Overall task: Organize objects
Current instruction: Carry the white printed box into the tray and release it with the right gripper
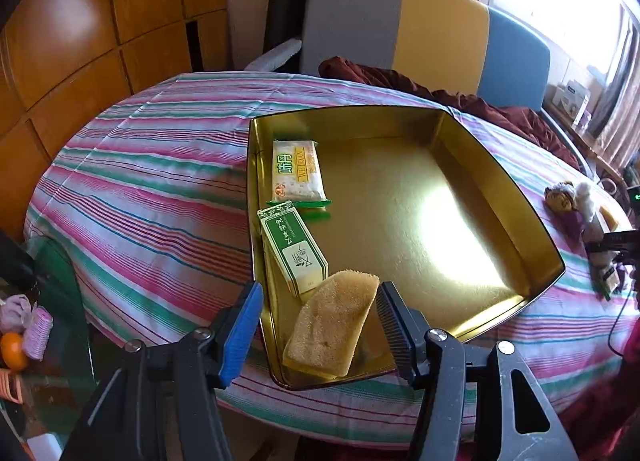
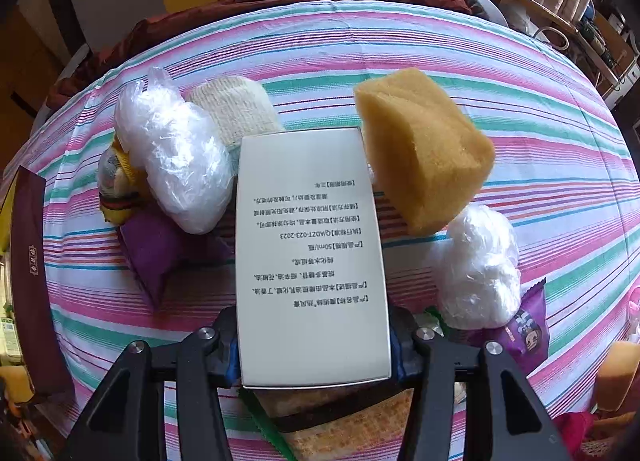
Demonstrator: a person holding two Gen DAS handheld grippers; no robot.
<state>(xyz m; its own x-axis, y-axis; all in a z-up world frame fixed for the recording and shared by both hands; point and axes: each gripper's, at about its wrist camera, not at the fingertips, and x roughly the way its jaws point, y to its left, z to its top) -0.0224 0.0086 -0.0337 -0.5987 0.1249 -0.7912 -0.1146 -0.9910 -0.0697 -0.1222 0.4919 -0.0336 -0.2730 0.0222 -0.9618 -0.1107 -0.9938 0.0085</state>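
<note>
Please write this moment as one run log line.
left gripper: open, sponge in gold tin | right gripper: shut on white box

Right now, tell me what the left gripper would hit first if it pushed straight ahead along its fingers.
Most likely the yellow sponge, which lies in the near corner of the gold tin, right between the open fingers of the left gripper. Just beyond it stands the green-and-white box. Depth is hard to judge through the fisheye.
</note>
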